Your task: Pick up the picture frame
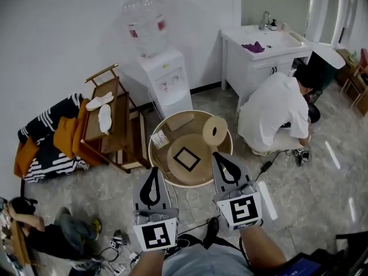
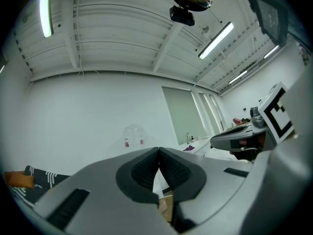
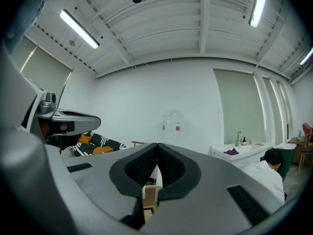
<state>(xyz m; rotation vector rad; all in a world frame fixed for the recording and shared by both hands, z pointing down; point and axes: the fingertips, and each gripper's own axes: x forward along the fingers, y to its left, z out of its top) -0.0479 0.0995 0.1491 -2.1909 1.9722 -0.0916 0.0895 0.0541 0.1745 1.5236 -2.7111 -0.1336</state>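
A small black square picture frame (image 1: 187, 158) lies flat on a pale disc in the middle of the round wooden table (image 1: 164, 177). My left gripper (image 1: 153, 172) hovers at the table's near left rim, shut and empty. My right gripper (image 1: 222, 156) hovers over the near right rim, also shut with nothing in it. Both sit short of the frame and apart from it. In the left gripper view the left gripper (image 2: 159, 152) has its pads pressed together and looks at the wall and ceiling. The right gripper (image 3: 157, 147) shows the same in its own view. The frame is in neither gripper view.
On the table also lie a tape roll (image 1: 217, 130), a printed card (image 1: 160, 138) and a wooden block (image 1: 179, 121). A water dispenser (image 1: 164, 79) and a wooden rack (image 1: 112, 122) stand behind. A crouching person (image 1: 276, 117) is at the right by a sink cabinet (image 1: 261, 53).
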